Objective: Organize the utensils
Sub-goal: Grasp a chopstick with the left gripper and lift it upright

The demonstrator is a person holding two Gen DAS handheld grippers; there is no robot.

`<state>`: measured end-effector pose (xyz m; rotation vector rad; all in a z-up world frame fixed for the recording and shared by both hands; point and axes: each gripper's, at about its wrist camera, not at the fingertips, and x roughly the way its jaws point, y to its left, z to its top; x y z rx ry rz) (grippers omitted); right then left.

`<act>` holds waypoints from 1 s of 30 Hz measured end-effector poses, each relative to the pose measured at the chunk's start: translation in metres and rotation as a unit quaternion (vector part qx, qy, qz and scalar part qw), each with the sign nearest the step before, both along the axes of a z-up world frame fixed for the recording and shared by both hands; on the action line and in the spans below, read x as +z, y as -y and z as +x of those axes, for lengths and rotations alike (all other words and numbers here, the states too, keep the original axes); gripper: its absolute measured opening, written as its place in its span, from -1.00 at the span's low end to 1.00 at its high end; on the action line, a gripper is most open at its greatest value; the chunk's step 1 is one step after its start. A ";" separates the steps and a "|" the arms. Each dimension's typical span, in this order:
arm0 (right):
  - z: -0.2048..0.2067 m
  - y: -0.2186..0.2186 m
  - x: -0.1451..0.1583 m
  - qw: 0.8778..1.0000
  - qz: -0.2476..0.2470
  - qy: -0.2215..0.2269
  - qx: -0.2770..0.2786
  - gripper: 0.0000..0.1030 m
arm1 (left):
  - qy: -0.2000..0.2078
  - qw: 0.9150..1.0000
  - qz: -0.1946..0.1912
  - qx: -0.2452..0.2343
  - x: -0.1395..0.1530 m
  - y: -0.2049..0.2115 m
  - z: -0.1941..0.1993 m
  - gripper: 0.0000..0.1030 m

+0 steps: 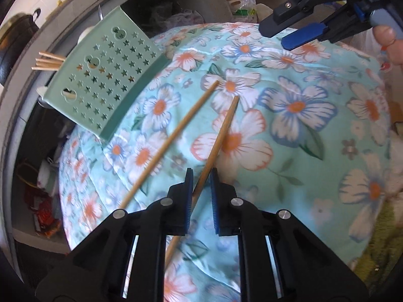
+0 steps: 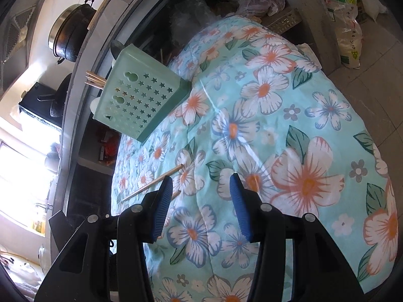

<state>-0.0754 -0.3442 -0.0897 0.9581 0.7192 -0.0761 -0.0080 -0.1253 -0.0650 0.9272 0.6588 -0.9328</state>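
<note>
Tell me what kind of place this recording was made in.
Probably a home kitchen. A black wok sits on a counter below a range hood, and a green utensil holder with chopsticks stands on a table with a floral tablecloth.

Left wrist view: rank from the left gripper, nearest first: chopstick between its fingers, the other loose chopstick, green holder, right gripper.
1. Chopstick between the fingers, centre, at the left gripper.
2. Loose chopstick, just left.
3. Green holder, upper left.
4. Right gripper, top right.
</note>
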 end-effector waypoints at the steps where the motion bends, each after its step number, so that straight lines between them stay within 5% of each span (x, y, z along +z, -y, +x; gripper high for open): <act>1: 0.000 -0.001 0.000 1.000 0.000 0.001 0.001 -0.09 | -0.017 1.000 -0.004 0.002 0.002 -0.002 0.000 -0.76; 12: -0.001 0.001 -0.001 1.000 0.006 0.004 -0.001 -0.09 | -0.091 0.995 -0.051 -0.003 0.016 -0.004 0.001 -0.31; 24: 0.000 0.004 -0.007 1.000 0.019 0.006 0.000 -0.09 | -0.091 0.994 -0.060 -0.015 0.014 0.027 0.007 -0.33; 30: 0.000 0.005 -0.006 1.000 0.023 0.011 0.000 -0.09 | -0.108 0.993 -0.049 -0.011 0.007 0.047 0.017 -0.58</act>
